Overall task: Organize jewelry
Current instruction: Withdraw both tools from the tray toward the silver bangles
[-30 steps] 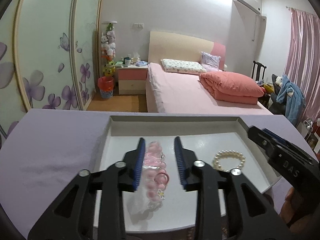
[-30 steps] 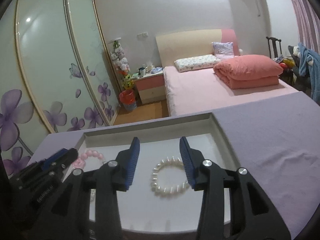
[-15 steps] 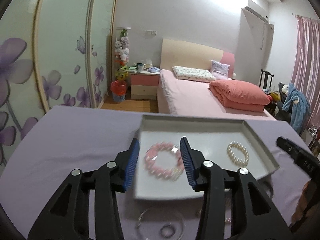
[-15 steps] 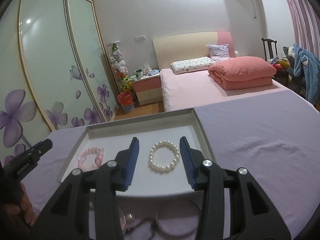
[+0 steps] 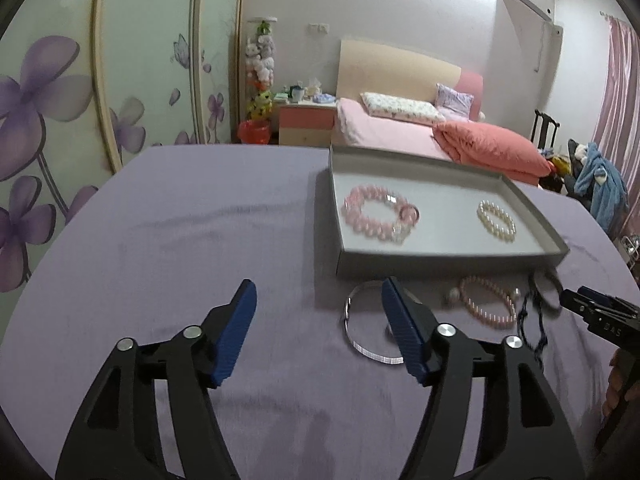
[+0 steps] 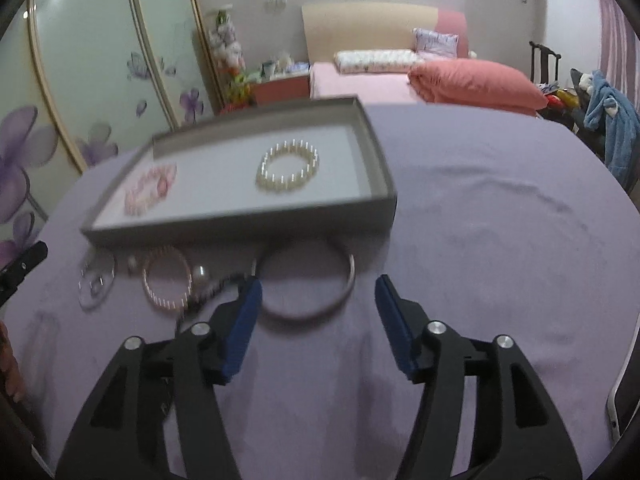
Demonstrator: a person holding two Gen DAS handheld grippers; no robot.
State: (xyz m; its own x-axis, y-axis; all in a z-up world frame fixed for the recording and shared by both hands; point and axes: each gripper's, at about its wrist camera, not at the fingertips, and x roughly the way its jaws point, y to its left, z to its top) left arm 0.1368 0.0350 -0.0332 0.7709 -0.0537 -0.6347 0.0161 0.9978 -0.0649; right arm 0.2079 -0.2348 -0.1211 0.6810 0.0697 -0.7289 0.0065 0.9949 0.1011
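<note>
Pink beads form the bracelet [image 5: 378,216] lying at the left of the grey tray [image 5: 448,266], with a white pearl bracelet [image 5: 496,222] well apart from it at the tray's right; both lie flat on the tray floor. On the purple cloth of the desk [image 5: 180,248], just in front of the tray's near wall, lie the loose pieces: a silver bangle [image 5: 354,328], a thin pink bead bracelet [image 5: 488,306] with a round pearl-like piece beside it, and a dark cord necklace [image 5: 534,320]. In the right wrist view a larger silver bangle [image 6: 348,280] lies close to the tray's near edge, partly behind a blue pad. The left hand-held gripper [image 5: 318,292] hangs over the bare cloth, its jaws opening with nothing gripped; its right finger overlaps the silver bangle in view. The right hand-held gripper [image 6: 318,286] is likewise released, jaws opening above the cloth beside the larger bangle. Beyond the desk stand a pink bed [image 5: 392,132] and a wardrobe with purple flowers [image 5: 48,92].
</note>
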